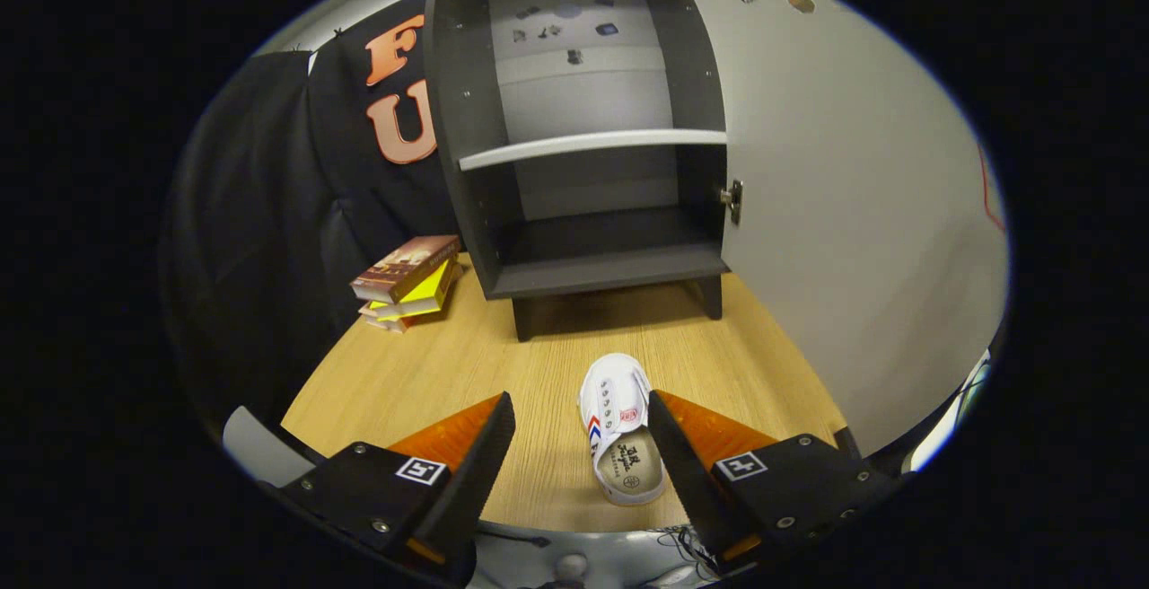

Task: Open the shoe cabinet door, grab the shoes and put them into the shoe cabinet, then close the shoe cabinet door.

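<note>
We see the gripper with its fingers spread wide apart, pinching nothing. Between them, closer to the right finger, lies a white shoe on the wooden table, its toe pointing to twelve o'clock toward the shoe cabinet. The right finger seems to cover part of the shoe's side edge; we cannot tell whether they touch. The cabinet stands beyond the fingers at twelve o'clock with its door swung open to about two o'clock. A pale shelf divides the inside, and both compartments look bare. Small dark marks on the back panel are too blurred to make out. The cabinet's top is cut off. At ten o'clock from the shoe, a stack of books rests beside the cabinet.
</note>
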The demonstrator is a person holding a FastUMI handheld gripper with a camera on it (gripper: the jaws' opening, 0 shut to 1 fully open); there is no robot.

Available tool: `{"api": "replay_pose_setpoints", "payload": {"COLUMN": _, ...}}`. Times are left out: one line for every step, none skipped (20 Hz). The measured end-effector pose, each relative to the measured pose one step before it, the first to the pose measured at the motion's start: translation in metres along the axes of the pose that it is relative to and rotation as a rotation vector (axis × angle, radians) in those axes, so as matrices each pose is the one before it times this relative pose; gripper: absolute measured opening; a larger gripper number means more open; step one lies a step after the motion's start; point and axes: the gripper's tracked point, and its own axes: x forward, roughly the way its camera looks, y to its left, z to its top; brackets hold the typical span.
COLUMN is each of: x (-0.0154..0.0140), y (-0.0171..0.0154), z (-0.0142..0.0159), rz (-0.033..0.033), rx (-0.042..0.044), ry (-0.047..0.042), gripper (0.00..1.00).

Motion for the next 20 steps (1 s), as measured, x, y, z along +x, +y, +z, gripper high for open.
{"api": "replay_pose_setpoints", "payload": {"x": 0.01099, "y": -0.00109, "z": -0.01331, "rz": 0.0051, "rx": 0.00553, "ry": 0.01901, "gripper": 0.93}}
{"api": "replay_pose_setpoints", "payload": {"x": 0.00972, "y": -0.00169, "z": -0.01362, "rz": 0.00294, "rx": 0.0028, "ry": 0.02019, "gripper": 0.93}}
{"api": "replay_pose_setpoints", "payload": {"x": 0.00965, "y": -0.002, "z": -0.01197, "rz": 0.00016, "rx": 0.00384, "ry": 0.02425, "gripper": 0.93}}
{"api": "replay_pose_setpoints", "payload": {"x": 0.00931, "y": -0.00146, "z": -0.01104, "rz": 0.00318, "rx": 0.00172, "ry": 0.01937, "gripper": 0.92}}
{"api": "replay_pose_setpoints", "payload": {"x": 0.00958, "y": -0.00161, "z": -0.00865, "rz": -0.00231, "rx": 0.00248, "ry": 0.01807, "gripper": 0.92}}
{"api": "replay_pose_setpoints", "payload": {"x": 0.00822, "y": -0.00135, "z": -0.00715, "rz": 0.00186, "rx": 0.0051, "ry": 0.01698, "gripper": 0.9}}
{"api": "replay_pose_setpoints", "payload": {"x": 0.00667, "y": -0.00086, "z": -0.00599, "rz": -0.00053, "rx": 0.00674, "ry": 0.01688, "gripper": 0.89}}
{"api": "replay_pose_setpoints", "payload": {"x": 0.00611, "y": -0.00136, "z": -0.00584, "rz": 0.00193, "rx": 0.00686, "ry": 0.01535, "gripper": 0.86}}
{"api": "replay_pose_setpoints", "payload": {"x": 0.00591, "y": 0.00047, "z": -0.00396, "rz": 0.00281, "rx": 0.01007, "ry": 0.0092, "gripper": 0.84}}
{"api": "replay_pose_setpoints", "payload": {"x": 0.00442, "y": -0.00079, "z": -0.00356, "rz": -0.0033, "rx": 0.00604, "ry": 0.00725, "gripper": 0.81}}
{"api": "replay_pose_setpoints", "payload": {"x": 0.00314, "y": 0.00053, "z": -0.0027, "rz": 0.00322, "rx": 0.00125, "ry": 0.00983, "gripper": 0.79}}
{"api": "replay_pose_setpoints", "payload": {"x": 0.00279, "y": 0.00114, "z": -0.0003, "rz": 0.00135, "rx": -0.00259, "ry": -0.00232, "gripper": 0.75}}
{"api": "replay_pose_setpoints", "payload": {"x": 0.00364, "y": 0.0002, "z": 0.00024, "rz": -0.00045, "rx": -0.0039, "ry": -0.00305, "gripper": 0.7}}
{"api": "replay_pose_setpoints", "payload": {"x": 0.00225, "y": 0.00013, "z": -0.00269, "rz": -0.00046, "rx": -0.00705, "ry": 0.01028, "gripper": 0.66}}
{"api": "replay_pose_setpoints", "payload": {"x": 0.00322, "y": -0.00053, "z": -0.0025, "rz": -0.00384, "rx": -0.0056, "ry": 0.01424, "gripper": 0.57}}
{"api": "replay_pose_setpoints", "payload": {"x": 0.0022, "y": -0.00064, "z": -0.00298, "rz": -0.00113, "rx": -0.00246, "ry": 0.01302, "gripper": 0.49}}
{"api": "replay_pose_setpoints", "payload": {"x": 0.00017, "y": -0.00034, "z": 0.00131, "rz": -0.00136, "rx": 0.00041, "ry": 0.00018, "gripper": 0.4}}
{"api": "replay_pose_setpoints", "payload": {"x": 0.00067, "y": -0.00206, "z": 0.00236, "rz": -0.00497, "rx": 0.00328, "ry": -0.00812, "gripper": 0.32}}
{"api": "replay_pose_setpoints", "payload": {"x": 0.00018, "y": -0.00001, "z": 0.00229, "rz": 0.00473, "rx": 0.00594, "ry": -0.00933, "gripper": 0.25}}
{"api": "replay_pose_setpoints", "payload": {"x": -0.00133, "y": -0.00021, "z": -0.00111, "rz": 0.00079, "rx": -0.00166, "ry": 0.00242, "gripper": 0.18}}
